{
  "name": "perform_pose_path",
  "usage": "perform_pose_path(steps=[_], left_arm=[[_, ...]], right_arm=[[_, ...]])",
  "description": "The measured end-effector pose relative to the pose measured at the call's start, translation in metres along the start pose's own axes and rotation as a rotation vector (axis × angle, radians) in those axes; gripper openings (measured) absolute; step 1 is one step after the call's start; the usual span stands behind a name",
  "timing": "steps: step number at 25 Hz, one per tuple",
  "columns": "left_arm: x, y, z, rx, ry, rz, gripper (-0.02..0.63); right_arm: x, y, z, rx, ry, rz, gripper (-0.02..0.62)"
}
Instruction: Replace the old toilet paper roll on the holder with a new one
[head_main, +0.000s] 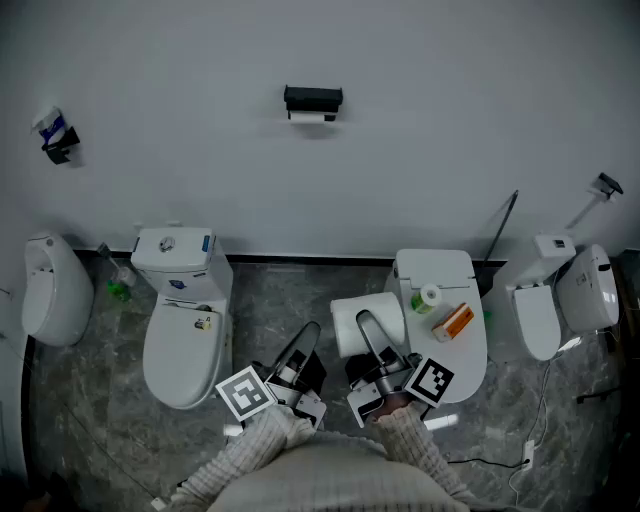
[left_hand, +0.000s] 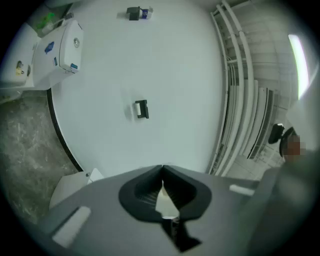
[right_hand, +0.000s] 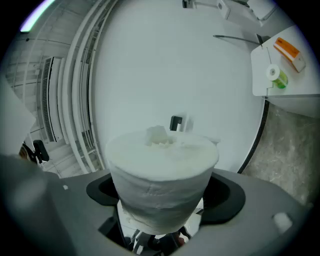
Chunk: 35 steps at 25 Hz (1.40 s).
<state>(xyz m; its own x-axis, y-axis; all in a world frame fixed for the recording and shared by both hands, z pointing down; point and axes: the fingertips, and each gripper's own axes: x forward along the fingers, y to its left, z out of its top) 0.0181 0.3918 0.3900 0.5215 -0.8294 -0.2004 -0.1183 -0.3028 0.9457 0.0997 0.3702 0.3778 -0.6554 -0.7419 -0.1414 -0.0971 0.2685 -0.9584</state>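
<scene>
Right gripper (right_hand: 162, 197) pinches the new roll (right_hand: 162, 155), left gripper (left_hand: 162, 170) pressed shut and empty, holder (head_main: 313, 100) upper centre; the soft roll could squash and slip.

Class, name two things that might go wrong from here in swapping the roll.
The right gripper holds the soft new roll with jaws spread wide; it may slip or crush. The old roll sits on the holder, and only the shut left gripper is free to remove it.
</scene>
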Motion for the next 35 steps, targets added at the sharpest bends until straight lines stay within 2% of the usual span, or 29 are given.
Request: perform_pose_path(steps=[5,9,20,24,28,32,35], left_arm=[[0.016,0.015,0.001,0.004,0.004,0.029,-0.005],[0.037,0.031,0.018,0.004,-0.002,0.049,-0.005],[0.143,0.075,0.120,0.004,-0.012,0.060,-0.005],[0.184,0.088,0.161,0.006,0.015,0.049,-0.005],[0.223,0.096,0.196,-0.015,0.040,-0.001,-0.005],[0.252,0.110,0.223,0.011,0.080,0.001,-0.005],[0.267,0.122,0.237,-0.008,0.084,0.008,-0.005]], right_arm=[[0.009,-0.010,0.015,0.003,-0.002,0.007,0.448],[0.031,-0.021,0.035,0.002,-0.019,0.006,0.448],[0.158,-0.052,0.107,0.004,-0.049,0.008,0.448],[0.209,-0.056,0.134,-0.012,-0.076,0.020,0.448],[0.254,-0.069,0.156,-0.011,-0.097,0.006,0.447],[0.288,-0.079,0.171,0.000,-0.122,0.003,0.446],[0.302,-0.091,0.178,0.018,-0.132,-0.017,0.447]])
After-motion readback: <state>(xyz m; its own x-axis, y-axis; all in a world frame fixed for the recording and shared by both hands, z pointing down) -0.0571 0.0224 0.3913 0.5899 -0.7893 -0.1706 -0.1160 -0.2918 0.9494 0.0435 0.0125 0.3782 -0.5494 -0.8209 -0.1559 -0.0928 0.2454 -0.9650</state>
